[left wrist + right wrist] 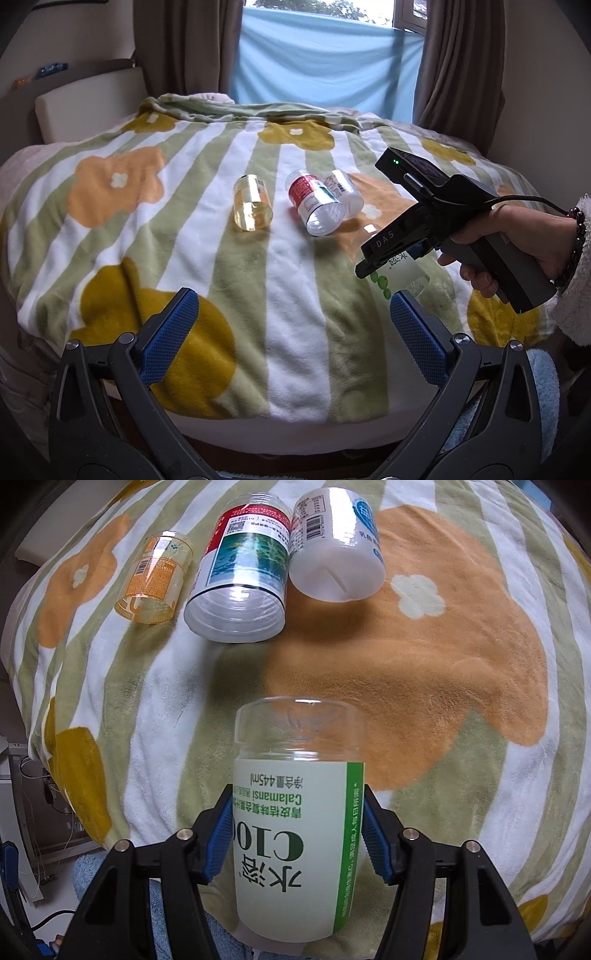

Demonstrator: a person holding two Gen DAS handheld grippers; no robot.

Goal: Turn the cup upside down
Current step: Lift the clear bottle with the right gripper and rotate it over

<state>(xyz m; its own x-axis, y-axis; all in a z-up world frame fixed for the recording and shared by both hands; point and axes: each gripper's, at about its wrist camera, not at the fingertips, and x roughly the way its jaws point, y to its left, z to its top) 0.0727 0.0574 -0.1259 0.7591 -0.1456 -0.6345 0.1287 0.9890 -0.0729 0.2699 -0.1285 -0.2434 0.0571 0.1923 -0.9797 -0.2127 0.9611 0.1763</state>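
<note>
Nearest the right wrist camera: right gripper (297, 834), blue pads (218, 845) pressed against both sides of a green-labelled cup (295, 823), jaws clamped on it. Cup clear plastic, cut from a drink bottle, pale green label with the print reading upside down, clear rounded base pointing away from the camera toward the far side of the bed. In the left wrist view, same cup (400, 277) held low over the blanket at the right, gripped by the right gripper (373, 267), itself held by a hand (517, 236) in a fluffy white sleeve (576, 291) with a beaded bracelet.

Left gripper (293, 328) near the bottom edge, jaws wide apart, nothing between the blue pads (170, 332).

Below everything, a fleece blanket (258, 266) in green and white stripes with orange and mustard flowers, spread over a bed. Beyond it, brown curtains (458, 62) flanking a blue cloth (325, 59) across the window.

Farther out on the blanket, three more cut-bottle cups lying on their sides: a red-labelled cup (240, 572) in the middle, touching a white cup (336, 550) on its right; a small yellow-tinted cup (155, 579) apart on the left.
</note>
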